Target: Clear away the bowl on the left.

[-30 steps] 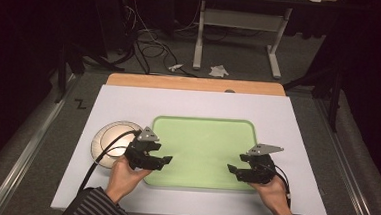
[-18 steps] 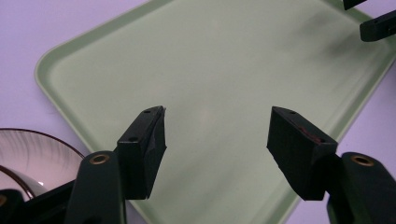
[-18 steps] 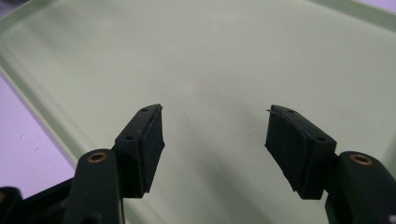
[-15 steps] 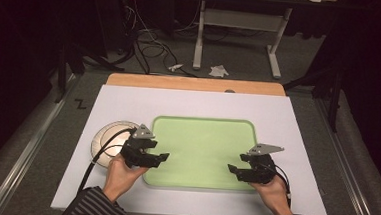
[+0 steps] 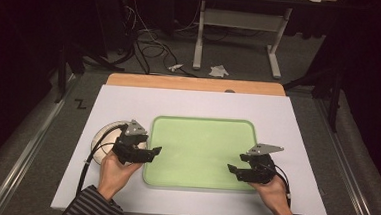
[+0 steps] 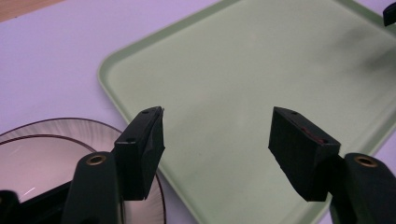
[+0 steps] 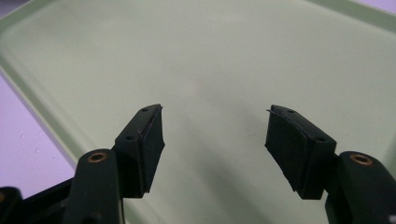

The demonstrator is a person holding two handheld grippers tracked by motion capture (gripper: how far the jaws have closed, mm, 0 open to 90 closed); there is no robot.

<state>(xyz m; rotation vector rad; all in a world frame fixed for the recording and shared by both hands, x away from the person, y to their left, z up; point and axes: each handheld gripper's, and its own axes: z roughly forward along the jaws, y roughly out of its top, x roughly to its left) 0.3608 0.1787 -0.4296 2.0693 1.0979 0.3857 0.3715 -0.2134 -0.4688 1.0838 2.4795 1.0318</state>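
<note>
A pale green tray [image 5: 201, 150] lies flat on the white tabletop [image 5: 193, 105], and everything else sits in relation to it. Its surface is bare, with a raised rim and rounded corners.

The left gripper [image 5: 148, 151] is held at the tray's left edge, toward its near corner, with its tips reaching just over the rim. In the left gripper view its fingers [image 6: 144, 144] stand wide apart with nothing between them, the green tray [image 6: 261, 79] showing through the gap. A hand [image 5: 117, 170] grips it from the near side, and its cable trails off to the left of the tray.

Just beside the tray's left edge, behind the left gripper, rests a round plate [image 5: 108, 132]; in the left gripper view the plate [image 6: 42, 154] looks glassy, with a ribbed rim, and lies under the left finger.

The right gripper [image 5: 235, 169] hovers over the tray's near right corner, pointing inward toward the tray's middle. Its fingers [image 7: 301, 149] are likewise spread wide and hold nothing, with the tray [image 7: 210, 60] floor below them. A second hand [image 5: 273, 190] holds it at the tray's near right.
</note>
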